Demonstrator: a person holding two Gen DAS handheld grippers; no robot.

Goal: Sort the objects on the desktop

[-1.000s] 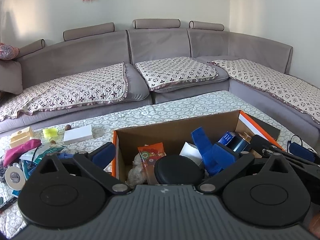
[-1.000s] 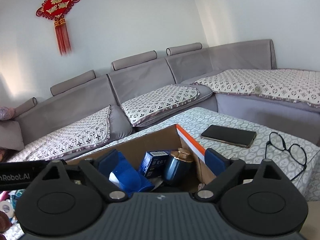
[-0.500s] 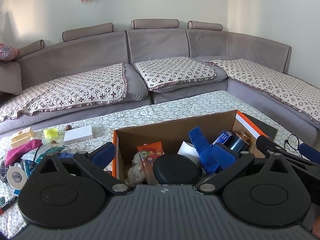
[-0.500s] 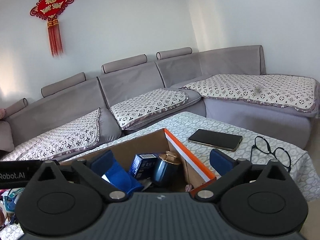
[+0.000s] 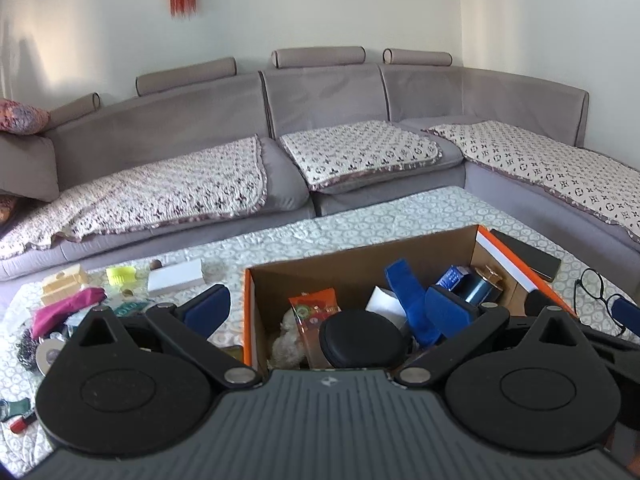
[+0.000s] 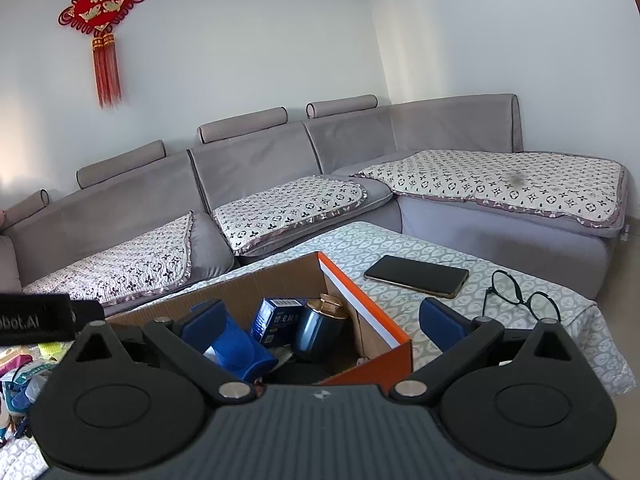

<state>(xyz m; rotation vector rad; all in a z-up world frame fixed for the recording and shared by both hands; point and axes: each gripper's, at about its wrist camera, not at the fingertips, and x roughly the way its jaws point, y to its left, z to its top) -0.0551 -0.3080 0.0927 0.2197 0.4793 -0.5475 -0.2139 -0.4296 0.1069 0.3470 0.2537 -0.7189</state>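
Cardboard box (image 5: pixel 360 258): holds black round case (image 5: pixel 362 340), orange packet (image 5: pixel 316 308).
Right view only: phone (image 6: pixel 416 276).
Left gripper (image 5: pixel 326 310): agape, empty.
Right gripper (image 6: pixel 320 322): agape, empty.

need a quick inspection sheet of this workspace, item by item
surface: table under a patterned grey-green cloth
job's things: open cardboard box holds a round black case, orange packet, blue carton and dark jar
clutter: phone and glasses right of the box; white box, magenta pouch and tape roll left of it
grippers: left gripper open, empty; right gripper open, empty
cables: nothing seen
surroundings: grey corner sofa, red knot ornament on the wall
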